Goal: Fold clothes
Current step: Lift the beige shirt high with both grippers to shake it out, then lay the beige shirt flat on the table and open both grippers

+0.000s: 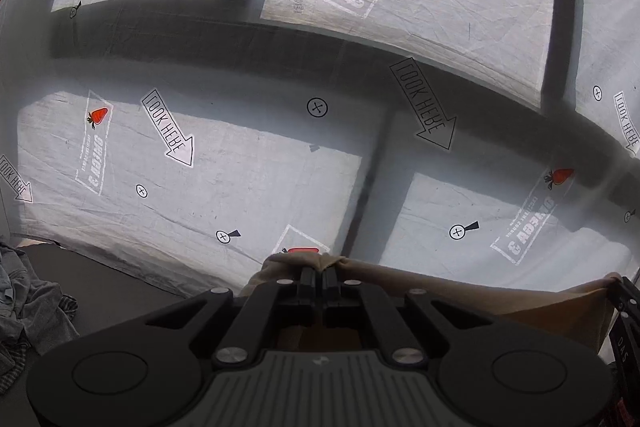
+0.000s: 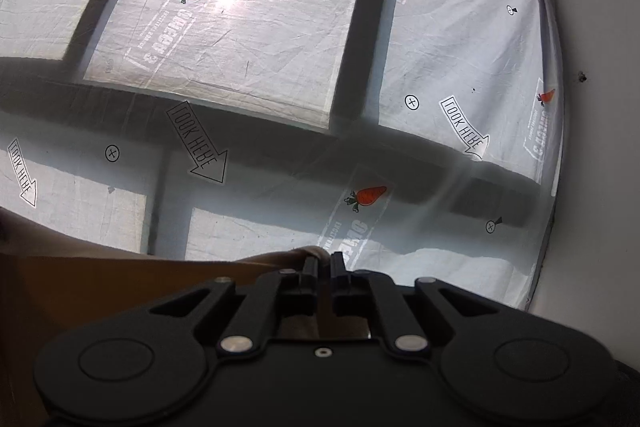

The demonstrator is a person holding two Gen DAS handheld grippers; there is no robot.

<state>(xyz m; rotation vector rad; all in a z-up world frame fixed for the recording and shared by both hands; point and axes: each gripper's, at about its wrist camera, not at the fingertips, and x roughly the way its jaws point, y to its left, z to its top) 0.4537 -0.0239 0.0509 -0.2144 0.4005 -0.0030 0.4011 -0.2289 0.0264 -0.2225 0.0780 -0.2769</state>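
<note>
Tan garment, white sheet printed with orange carrots and black arrows, grey clothes pile, black fingers

garment between grippers, clothes pile left

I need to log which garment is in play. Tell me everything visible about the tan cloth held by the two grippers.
The tan cloth is a plain beige-brown woven-looking fabric with no print in view. Its top edge runs stretched between the two grippers: the left gripper has its jaws shut on a bunched corner, and the right gripper pinches the other end. The edge sags slightly between them. The rest hangs below, out of view, in front of the printed white sheet.
</note>
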